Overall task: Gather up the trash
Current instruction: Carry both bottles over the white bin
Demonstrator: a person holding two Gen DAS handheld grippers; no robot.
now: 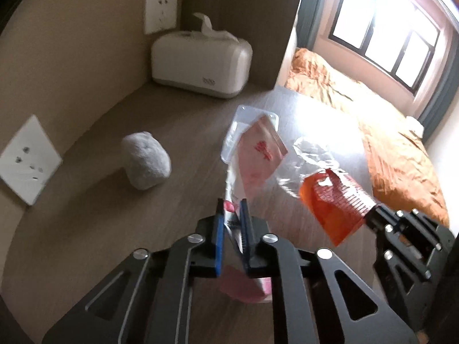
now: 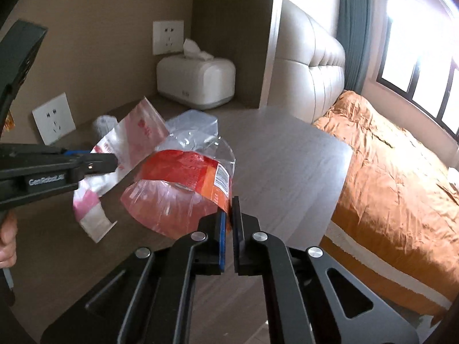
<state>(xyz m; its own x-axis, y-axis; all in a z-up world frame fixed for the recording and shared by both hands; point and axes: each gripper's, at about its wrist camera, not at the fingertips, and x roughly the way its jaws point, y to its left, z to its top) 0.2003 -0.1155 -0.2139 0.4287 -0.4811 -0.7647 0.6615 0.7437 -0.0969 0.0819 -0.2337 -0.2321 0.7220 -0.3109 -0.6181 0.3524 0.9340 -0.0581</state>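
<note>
My left hand-held gripper (image 1: 231, 209) is pinched tight on the lower end of a pink-and-white plastic bag (image 1: 258, 154), which stands up from the pads over the counter (image 1: 178, 132), clear of its surface. My right hand-held gripper (image 2: 228, 215) is clamped on the edge of an orange-labelled clear wrapper (image 2: 186, 183), the pads squeezing the film with almost no gap between them; the wrapper hangs out to the left of the fingers, just beside the pink bag. Behind both pieces, a crumpled clear plastic bag (image 2: 192, 129) shows; I cannot tell whether it rests on the counter or is lifted with the rest. Further left lies a balled-up grey tissue (image 1: 146, 163), on the counter and well apart from my grippers. In the far corner sits a white tissue box (image 1: 200, 63) with a sheet poking up, near two wall sockets (image 1: 160, 10). Right of the counter is a bed with an orange cover (image 2: 387, 172).
</note>
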